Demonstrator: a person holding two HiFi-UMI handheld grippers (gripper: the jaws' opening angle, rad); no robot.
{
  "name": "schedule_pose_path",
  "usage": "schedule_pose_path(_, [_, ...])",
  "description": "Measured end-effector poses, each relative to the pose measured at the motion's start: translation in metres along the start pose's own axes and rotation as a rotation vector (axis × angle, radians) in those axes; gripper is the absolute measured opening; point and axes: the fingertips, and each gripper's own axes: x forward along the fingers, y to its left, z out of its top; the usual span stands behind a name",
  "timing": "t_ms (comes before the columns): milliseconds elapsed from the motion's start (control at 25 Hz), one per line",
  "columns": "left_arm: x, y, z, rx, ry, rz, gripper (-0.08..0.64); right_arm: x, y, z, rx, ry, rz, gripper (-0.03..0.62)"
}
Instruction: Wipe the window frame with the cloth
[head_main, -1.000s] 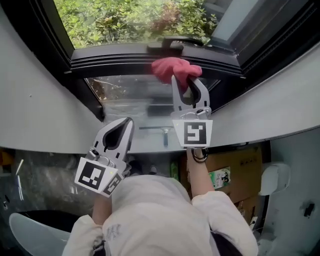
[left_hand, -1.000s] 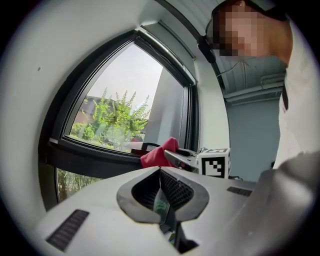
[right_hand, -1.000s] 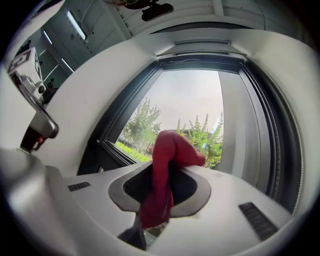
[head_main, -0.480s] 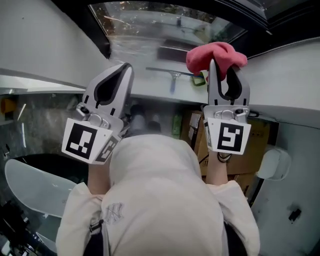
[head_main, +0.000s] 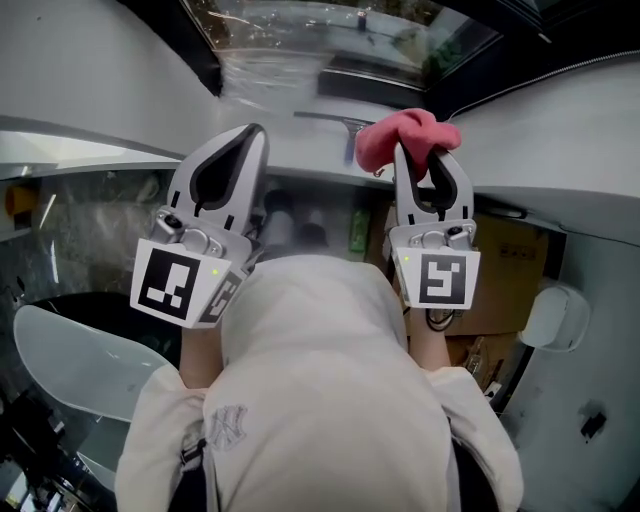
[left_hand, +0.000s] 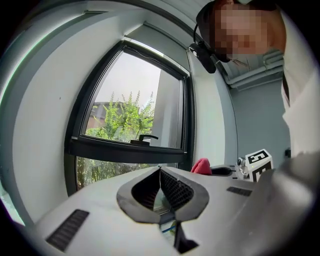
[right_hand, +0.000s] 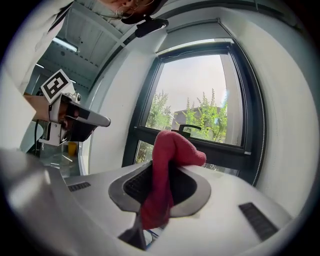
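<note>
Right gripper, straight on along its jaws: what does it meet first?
Likely the dark crossbar of the window frame, just below the handle; the right gripper, shut on the red cloth, points there. Depth is unclear.

cloth (head_main: 405, 137): red | window frame (left_hand: 125, 149): black | wall (left_hand: 40, 130): white

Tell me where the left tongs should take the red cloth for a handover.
Grip the bunched lobe of the red cloth bulging past the tips of the right tongs. Come from the left with the left tongs, opened first: that lobe hangs free, the rest is pinched between the right jaws.
</note>
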Motion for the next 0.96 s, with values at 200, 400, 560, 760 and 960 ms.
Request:
schedule_pose_path(200, [0.000,-0.008,-0.002,-0.006,-0.002,-0.008,0.011,0.001,0.007,-0.005,0.013,0.005,0.035,0.087])
schedule_pose_path(400, [0.000,-0.006,-0.004,-0.007,0.002,-0.009,0.011,0.006,0.014,0.002,0.002,-0.007,0.054,0.087])
schedule_pose_path(560, [0.002,-0.006,-0.003,-0.006,0.001,-0.007,0.011,0.009,0.016,0.003,0.003,-0.008,0.070,0.087])
schedule_pose_path(760, [0.005,-0.007,-0.001,-0.002,0.001,-0.014,0.011,0.009,0.013,0.003,0.005,-0.001,0.068,0.087])
schedule_pose_path(960, [0.007,-0.009,0.000,-0.003,0.001,-0.021,0.011,0.009,0.011,0.006,0.002,-0.009,0.068,0.087])
